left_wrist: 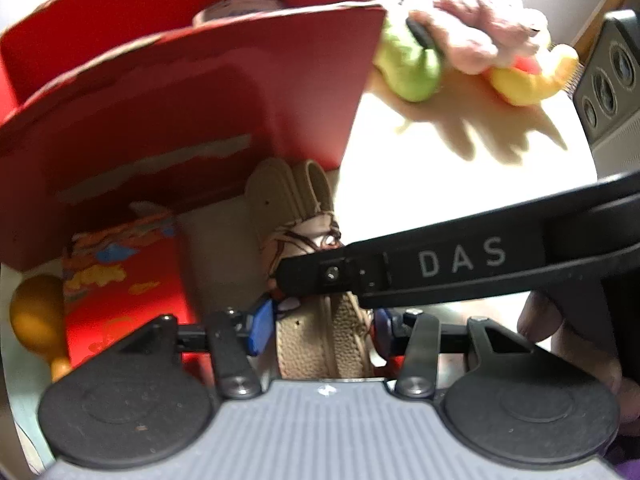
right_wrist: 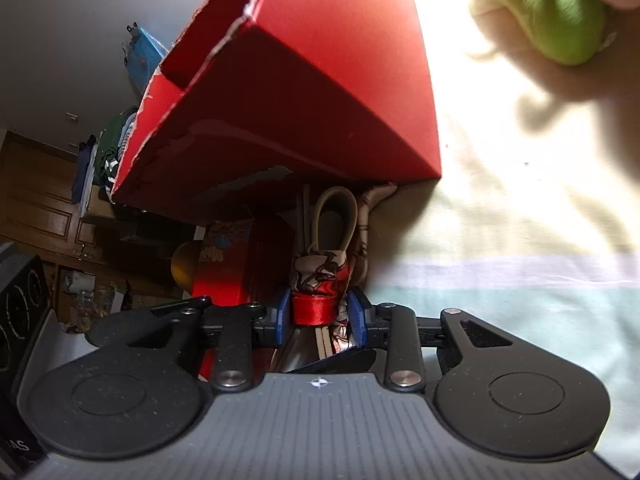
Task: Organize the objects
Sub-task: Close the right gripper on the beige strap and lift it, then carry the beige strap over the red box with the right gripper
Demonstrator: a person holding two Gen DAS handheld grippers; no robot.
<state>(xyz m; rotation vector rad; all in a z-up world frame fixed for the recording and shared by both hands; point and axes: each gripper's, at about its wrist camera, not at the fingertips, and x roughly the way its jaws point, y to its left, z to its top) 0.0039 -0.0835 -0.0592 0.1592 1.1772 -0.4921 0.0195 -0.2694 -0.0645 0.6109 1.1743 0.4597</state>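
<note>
A tan leather bag strap (left_wrist: 320, 344) with a patterned scarf (left_wrist: 316, 240) tied round it lies in front of a red cardboard box (left_wrist: 192, 120). My left gripper (left_wrist: 320, 330) is shut on the strap, its blue pads (left_wrist: 260, 326) pressing both sides. The right tool's black arm marked DAS (left_wrist: 460, 264) crosses above it. In the right wrist view my right gripper (right_wrist: 320, 314) is shut on the scarf's red satin fold (right_wrist: 314, 308), just before the strap's loop (right_wrist: 336, 220). The red box (right_wrist: 304, 92) looms close above.
A red printed packet (left_wrist: 120, 280) and a yellow-orange rattle-shaped toy (left_wrist: 38, 312) lie left of the strap. A green, pink and yellow plush toy (left_wrist: 472, 44) rests on the pale sheet (right_wrist: 520, 220) at the right. A grey unit with round rings (left_wrist: 608, 80) is far right.
</note>
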